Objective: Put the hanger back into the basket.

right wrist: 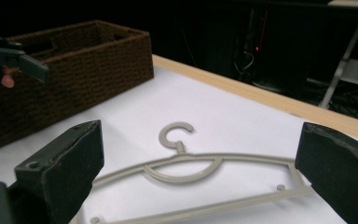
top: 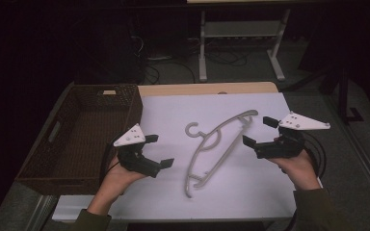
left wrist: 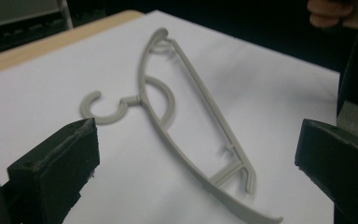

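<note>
With both jaws spread wide and empty, the left gripper [top: 160, 150] and right gripper [top: 258, 131] flank the grey plastic hanger [top: 217, 144]. I'd pinch its thin bar squarely, near each end.

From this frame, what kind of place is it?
Probably a lab or workshop recording bench, not a home: a table under a white sheet with just a hanger and basket, handheld tongs, and cables on the dark floor behind.

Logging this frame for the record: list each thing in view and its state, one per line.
hanger: lying flat on the white sheet, ungripped.
basket: upright on the table's left side, nothing inside it.
left gripper: open, off the hanger.
right gripper: open, off the hanger.
</note>
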`<state>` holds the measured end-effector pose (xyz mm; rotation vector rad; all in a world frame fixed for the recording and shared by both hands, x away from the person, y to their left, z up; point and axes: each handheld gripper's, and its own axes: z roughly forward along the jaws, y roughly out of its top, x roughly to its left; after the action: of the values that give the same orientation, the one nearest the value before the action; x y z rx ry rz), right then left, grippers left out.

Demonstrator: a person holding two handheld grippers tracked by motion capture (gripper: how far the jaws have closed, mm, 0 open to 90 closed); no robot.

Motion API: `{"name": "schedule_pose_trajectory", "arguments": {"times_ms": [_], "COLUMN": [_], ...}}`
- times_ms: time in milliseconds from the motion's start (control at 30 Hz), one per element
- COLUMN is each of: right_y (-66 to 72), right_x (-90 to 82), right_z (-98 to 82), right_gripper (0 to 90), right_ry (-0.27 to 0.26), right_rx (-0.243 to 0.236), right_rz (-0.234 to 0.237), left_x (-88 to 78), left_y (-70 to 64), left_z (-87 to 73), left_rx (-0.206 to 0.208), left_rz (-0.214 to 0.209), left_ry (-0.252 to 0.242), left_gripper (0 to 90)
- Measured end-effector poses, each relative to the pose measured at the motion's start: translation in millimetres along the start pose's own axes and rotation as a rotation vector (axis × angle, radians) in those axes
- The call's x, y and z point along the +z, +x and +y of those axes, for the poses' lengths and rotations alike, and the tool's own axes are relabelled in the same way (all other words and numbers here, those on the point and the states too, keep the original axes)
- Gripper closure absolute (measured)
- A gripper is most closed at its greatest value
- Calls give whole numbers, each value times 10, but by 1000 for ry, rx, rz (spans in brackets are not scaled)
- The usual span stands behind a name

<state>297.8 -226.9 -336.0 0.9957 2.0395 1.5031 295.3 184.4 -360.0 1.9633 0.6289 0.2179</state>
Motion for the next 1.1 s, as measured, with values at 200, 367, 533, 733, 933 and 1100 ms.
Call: {"name": "schedule_pose_trajectory", "arguments": {"times_ms": [200,367,533,733,933,1100], "right_y": [-86,-149,-251,-389,-510,-622], "right_x": [178,304,413,615,814,958], "right_z": [-38,-75,-86,-97,-75,-79], "right_gripper": [8,37,139,247,369,486], "right_ry": [70,130,152,225,296,351], "right_rx": [0,-2,0,31,38,72], "right_rz": [-10,-15,-27,-40,-65,-82], "left_x": [199,247,267,271,263,270], "left_y": [34,64,91,114,134,125], "left_z": [-169,-254,-329,-369,-375,-378], "left_rx": [-6,-15,-14,-26,-23,-31], "left_rz": [15,16,21,21,20,15], "left_ry": [65,88,104,107,104,107], "left_gripper": [0,0,0,0,0,0]}}
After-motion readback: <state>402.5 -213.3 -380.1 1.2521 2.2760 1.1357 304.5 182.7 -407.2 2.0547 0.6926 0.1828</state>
